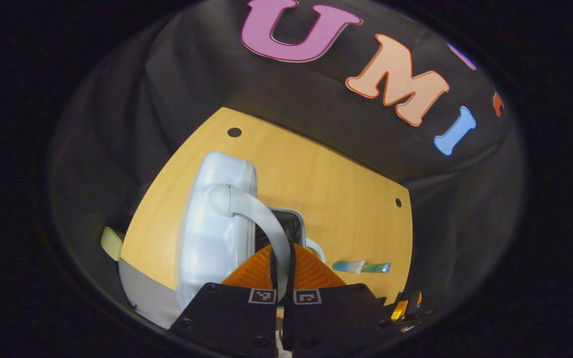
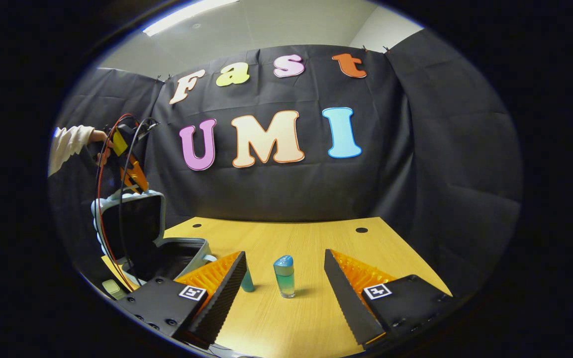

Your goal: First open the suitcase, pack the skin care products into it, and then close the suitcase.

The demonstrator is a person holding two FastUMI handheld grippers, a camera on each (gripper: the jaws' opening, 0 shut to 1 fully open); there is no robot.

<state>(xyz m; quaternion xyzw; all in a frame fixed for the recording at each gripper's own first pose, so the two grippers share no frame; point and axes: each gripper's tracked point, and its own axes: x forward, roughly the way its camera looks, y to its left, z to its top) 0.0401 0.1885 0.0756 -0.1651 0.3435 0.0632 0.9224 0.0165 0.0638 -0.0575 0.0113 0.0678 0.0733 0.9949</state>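
The left gripper [image 1: 281, 278] is clamped on the pale grey carry handle [image 1: 256, 214] of the light-blue suitcase [image 1: 212, 233], both fingers pressing the strap between them. In the right gripper view the suitcase lid [image 2: 130, 226] stands upright at the table's left end — its dark lining faces the open lower shell [image 2: 187, 253], which lies flat on the wooden table [image 2: 306, 318]. A sleeved hand [image 2: 98, 144] holds that gripper above the lid's top edge.

The right gripper [image 2: 284, 291] hangs over the table with its jaws spread wide, gripping nothing. Between its fingers stands a small blue-green bottle [image 2: 284, 276] — upright, touching neither finger. A second teal product [image 2: 247, 282] peeks out just beside the left finger.
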